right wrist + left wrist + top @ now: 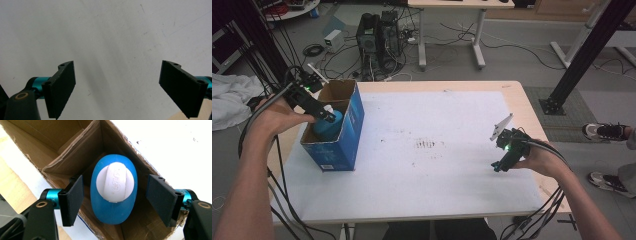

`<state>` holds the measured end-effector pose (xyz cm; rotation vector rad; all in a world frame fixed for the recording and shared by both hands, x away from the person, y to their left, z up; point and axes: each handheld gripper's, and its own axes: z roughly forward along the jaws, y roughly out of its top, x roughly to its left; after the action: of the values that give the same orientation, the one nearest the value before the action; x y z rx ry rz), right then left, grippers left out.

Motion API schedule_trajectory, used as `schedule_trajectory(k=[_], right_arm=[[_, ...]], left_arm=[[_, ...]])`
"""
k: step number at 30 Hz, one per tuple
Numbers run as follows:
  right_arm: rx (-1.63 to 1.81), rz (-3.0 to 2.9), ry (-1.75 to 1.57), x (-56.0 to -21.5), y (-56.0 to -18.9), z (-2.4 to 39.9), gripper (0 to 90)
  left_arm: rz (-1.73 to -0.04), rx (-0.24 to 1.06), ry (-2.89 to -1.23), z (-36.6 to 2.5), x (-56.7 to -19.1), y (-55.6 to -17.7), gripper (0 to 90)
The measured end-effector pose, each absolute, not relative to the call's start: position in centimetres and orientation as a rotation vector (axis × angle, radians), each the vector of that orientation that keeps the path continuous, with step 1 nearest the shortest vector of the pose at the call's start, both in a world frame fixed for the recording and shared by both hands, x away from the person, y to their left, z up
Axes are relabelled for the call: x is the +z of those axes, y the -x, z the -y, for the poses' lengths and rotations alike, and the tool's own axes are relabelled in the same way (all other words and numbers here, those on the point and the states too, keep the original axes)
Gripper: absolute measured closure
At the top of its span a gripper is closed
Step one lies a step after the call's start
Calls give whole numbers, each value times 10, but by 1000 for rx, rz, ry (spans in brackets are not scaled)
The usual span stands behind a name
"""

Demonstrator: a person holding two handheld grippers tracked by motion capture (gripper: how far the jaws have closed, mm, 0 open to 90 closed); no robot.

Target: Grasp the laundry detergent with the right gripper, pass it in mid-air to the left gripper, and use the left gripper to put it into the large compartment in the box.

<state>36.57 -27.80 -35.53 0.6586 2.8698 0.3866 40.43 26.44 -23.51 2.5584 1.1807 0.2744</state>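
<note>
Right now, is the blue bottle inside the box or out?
Inside. The blue bottle stands in the cardboard box, white cap up.

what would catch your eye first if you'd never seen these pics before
First, the blue plastic bottle with a white cap standing inside the open blue cardboard box at the table's left edge. The left tool hangs just above it, its jaws spread to either side of the bottle without touching. Far off at the right edge, the right tool rests open over the white table cover.

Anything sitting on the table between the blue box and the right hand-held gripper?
Nothing stands there. In the high view the white table cover between the blue cardboard box and the right hand-held gripper is bare, save some small dark marks.
</note>
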Motion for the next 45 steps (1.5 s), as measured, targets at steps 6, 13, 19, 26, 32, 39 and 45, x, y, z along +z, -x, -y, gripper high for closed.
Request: schedule_trajectory(k=[6, 13, 19, 26, 32, 39, 45], right_arm=[[383, -2870, -667, -355, -365, 278, 130], [377, -2874, -663, -356, -366, 278, 130], [359, -2875, -700, -355, -364, 278, 130], [362, -2877, -687, -354, -365, 277, 130], [364, -2879, -674, -353, -366, 278, 130], [372, -2874, -640, -353, -367, 277, 130], [367, -2876, -635, -353, -367, 276, 130]], left_arm=[[-1169, 291, -2559, -262, -228, -405, 298], [-1147, 332, -2550, -257, -219, -404, 271], [-1099, 354, -2558, -244, -205, -401, 270], [-1006, 369, -2563, -223, -189, -400, 270], [-960, 376, -2546, -206, -186, -400, 215], [-850, 374, -2606, -177, -183, -398, 214], [-781, 331, -2622, -152, -194, -398, 214]])
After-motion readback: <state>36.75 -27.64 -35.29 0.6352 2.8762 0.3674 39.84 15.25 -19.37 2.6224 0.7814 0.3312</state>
